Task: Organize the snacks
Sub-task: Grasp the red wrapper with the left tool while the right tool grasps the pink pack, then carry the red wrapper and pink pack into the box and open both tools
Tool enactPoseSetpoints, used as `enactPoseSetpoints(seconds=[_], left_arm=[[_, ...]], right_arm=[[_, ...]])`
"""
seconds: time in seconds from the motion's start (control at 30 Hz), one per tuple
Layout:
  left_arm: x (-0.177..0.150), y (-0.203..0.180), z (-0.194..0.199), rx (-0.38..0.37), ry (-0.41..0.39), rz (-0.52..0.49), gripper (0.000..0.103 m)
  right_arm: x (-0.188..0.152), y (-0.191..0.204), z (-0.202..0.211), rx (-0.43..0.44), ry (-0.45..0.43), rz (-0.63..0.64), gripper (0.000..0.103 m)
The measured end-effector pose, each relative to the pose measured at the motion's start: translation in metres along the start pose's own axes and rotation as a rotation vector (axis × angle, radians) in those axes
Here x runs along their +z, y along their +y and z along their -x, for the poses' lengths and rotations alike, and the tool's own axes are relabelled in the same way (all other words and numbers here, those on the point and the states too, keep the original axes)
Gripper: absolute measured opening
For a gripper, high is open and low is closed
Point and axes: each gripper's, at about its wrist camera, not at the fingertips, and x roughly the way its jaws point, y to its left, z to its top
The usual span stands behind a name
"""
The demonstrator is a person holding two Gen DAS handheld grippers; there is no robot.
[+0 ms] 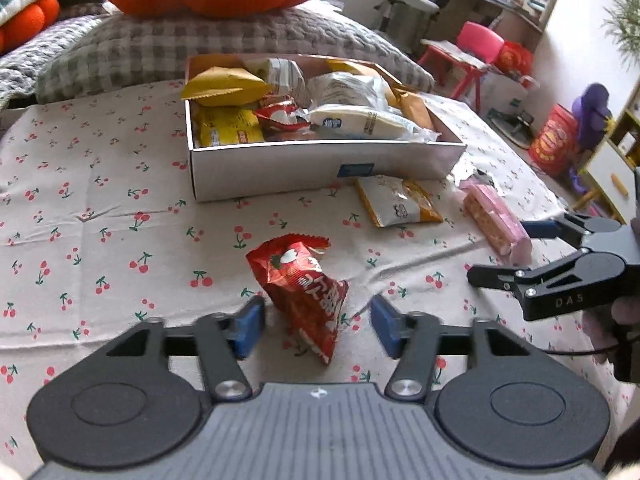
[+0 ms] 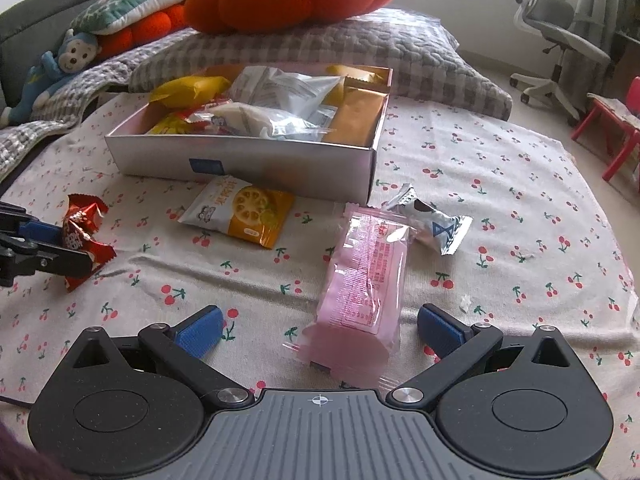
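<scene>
From the left wrist, the left hand-held gripper (image 1: 318, 326) stands released, blue ribbed pads either side of a crinkled red foil snack packet (image 1: 302, 296) lying on the cherry-print cloth (image 1: 100, 240) before the white cardboard box (image 1: 320, 168) of snacks. From the right wrist, the right hand-held gripper (image 2: 320, 330) is spread wide around a glossy pink oblong wafer pack (image 2: 360, 288) on the cloth.

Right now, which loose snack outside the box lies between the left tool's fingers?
The red packet, standing crumpled between the open left tool. The orange-white packet and pink packet lie farther right.
</scene>
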Motion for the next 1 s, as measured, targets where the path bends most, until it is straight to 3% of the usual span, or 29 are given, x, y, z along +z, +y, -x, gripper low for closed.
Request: enactPoseSetpoints(seconds=[0.3, 0.53, 0.67, 0.87, 1.0], left_arm=[[-0.003, -0.009, -0.001, 0.07, -0.043, 0.044, 0.058], [-0.003, -0.004, 0.0, 0.078, -0.053, 0.113, 0.046], [-0.003, -0.004, 0.001, 0.084, -0.042, 0.122, 0.038], [-0.001, -0.005, 0.003, 0.088, -0.033, 0.125, 0.036], [0.001, -0.006, 0.003, 0.073, -0.014, 0.111, 0.035]], right_arm=[[0.003, -0.001, 0.002, -0.037, -0.004, -0.003, 0.1], [0.006, -0.002, 0.002, -0.042, -0.016, -0.01, 0.087], [0.009, -0.002, 0.003, -0.03, -0.019, -0.022, 0.068], [0.012, -0.003, 0.004, -0.019, -0.017, -0.046, 0.037], [0.015, -0.002, 0.004, -0.022, -0.002, -0.054, 0.032]])
